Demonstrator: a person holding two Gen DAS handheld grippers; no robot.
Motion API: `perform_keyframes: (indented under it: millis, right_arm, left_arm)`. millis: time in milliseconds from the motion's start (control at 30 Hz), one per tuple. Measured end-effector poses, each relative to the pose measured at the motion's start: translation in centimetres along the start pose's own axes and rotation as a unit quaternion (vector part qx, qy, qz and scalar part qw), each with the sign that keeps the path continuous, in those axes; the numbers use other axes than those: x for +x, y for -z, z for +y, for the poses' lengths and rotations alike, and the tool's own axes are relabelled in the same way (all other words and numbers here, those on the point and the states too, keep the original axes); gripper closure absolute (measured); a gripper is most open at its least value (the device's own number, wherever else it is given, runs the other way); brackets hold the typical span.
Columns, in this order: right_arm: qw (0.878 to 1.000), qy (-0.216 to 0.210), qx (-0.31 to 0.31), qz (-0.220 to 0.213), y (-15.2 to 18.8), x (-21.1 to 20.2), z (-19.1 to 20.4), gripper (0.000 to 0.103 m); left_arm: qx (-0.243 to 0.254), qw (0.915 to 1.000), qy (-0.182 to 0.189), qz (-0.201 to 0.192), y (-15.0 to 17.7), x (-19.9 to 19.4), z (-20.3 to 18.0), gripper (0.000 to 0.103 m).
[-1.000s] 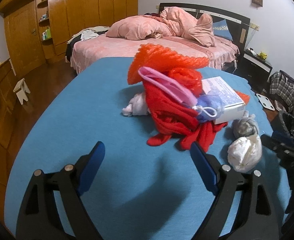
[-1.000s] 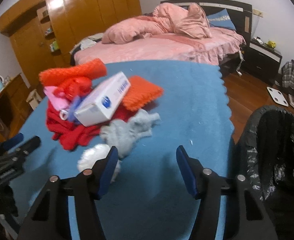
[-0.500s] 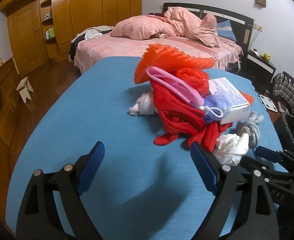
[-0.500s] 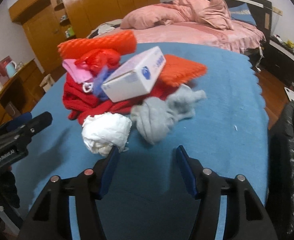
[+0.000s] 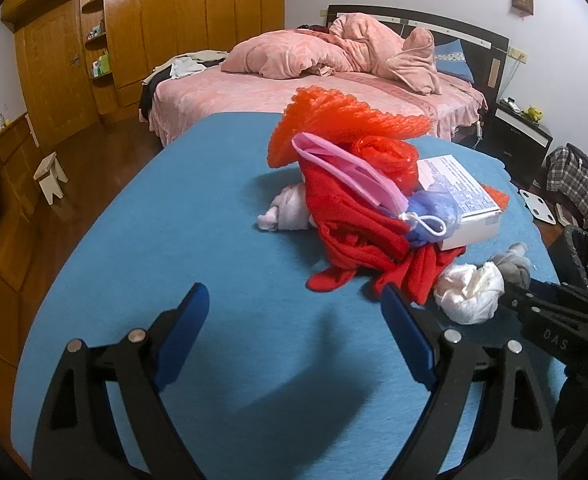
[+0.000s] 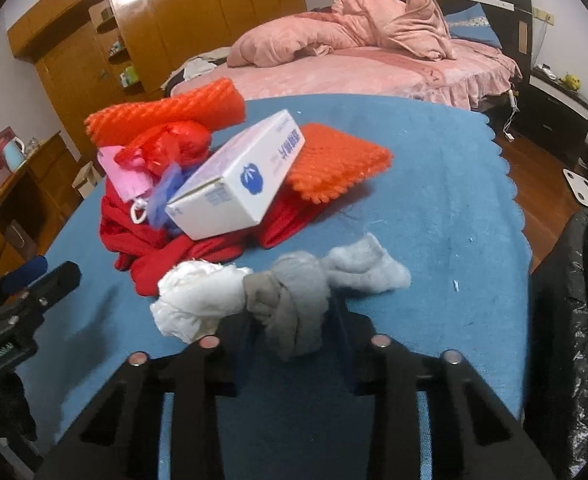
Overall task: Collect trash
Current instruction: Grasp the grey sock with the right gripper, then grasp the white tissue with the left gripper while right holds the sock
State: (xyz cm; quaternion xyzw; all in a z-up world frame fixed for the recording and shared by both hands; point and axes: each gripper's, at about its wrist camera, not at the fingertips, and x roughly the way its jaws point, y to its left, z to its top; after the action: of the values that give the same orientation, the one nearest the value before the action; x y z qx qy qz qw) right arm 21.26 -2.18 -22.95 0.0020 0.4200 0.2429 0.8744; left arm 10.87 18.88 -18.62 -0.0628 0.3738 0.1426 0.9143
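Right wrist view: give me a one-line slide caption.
Right gripper closing around a grey cloth bundle beside a white paper wad on the blue table.

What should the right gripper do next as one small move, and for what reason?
Probably finish closing and lift a little. The right gripper has just been closing, and the grey knotted rag sits between its fingers beside the white paper wad. The black-lined trash bin stands just to its right, so a firm grip comes first.
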Motion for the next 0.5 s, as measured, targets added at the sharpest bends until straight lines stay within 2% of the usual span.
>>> perform_keyframes:
  millis: [100, 233, 500]
  right_arm:
    - [1.000, -0.006, 0.005, 0.001, 0.5, -0.5, -0.5, 0.073]
    - [1.000, 0.013, 0.012, -0.013, 1.0, -2.0, -1.5, 0.074]
    - [0.999, 0.033, 0.018, -0.025, 1.1, -4.1, -3.2, 0.074]
  left_arm:
    - [0.001, 1.0000, 0.005, -0.001, 0.0, -0.1, -0.5, 0.018]
    - [0.009, 0.9997, 0.022, -0.003, 0.2, -0.4, -1.7, 0.018]
    - [0.034, 0.9964, 0.077, -0.002, 0.4, -0.3, -6.5, 0.021]
